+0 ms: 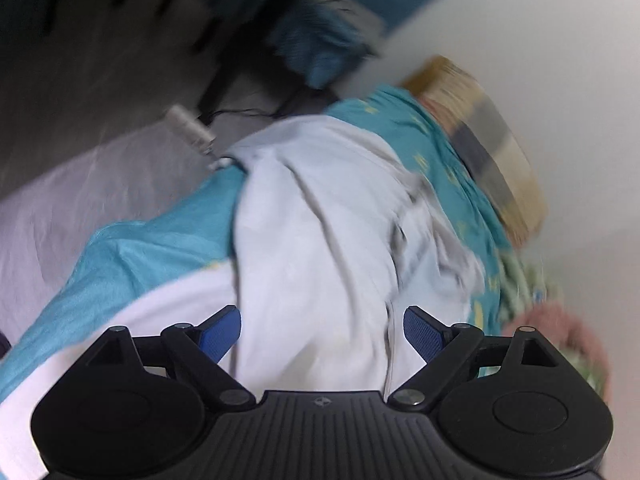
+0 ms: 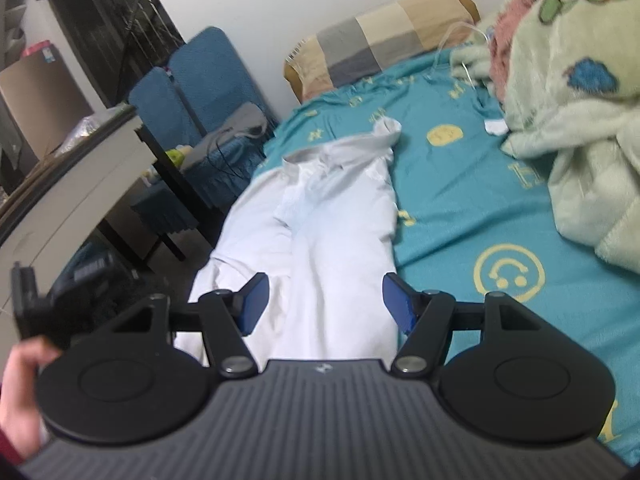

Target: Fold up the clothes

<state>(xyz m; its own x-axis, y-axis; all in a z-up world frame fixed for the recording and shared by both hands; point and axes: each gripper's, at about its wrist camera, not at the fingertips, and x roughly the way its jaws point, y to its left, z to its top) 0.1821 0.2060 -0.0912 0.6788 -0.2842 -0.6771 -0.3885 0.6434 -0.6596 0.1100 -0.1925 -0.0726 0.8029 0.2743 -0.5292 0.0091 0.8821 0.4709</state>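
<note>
Both grippers spread wide, nothing pinched: left gripper (image 1: 322,330) hangs over the white garment (image 1: 320,220), blue pads apart w/ cloth below; right gripper (image 2: 322,304) likewise over the white garment (image 2: 320,240). Garment lies lengthwise along the edge of the bed, on the teal sheet (image 2: 460,200) w/ yellow smiley prints. Checked pillow (image 2: 380,40) at the head by the wall, green fleece blanket (image 2: 568,120) bunched beside it. Left view blurred. Person's hand (image 2: 22,392) at right view's lower-left corner.
</note>
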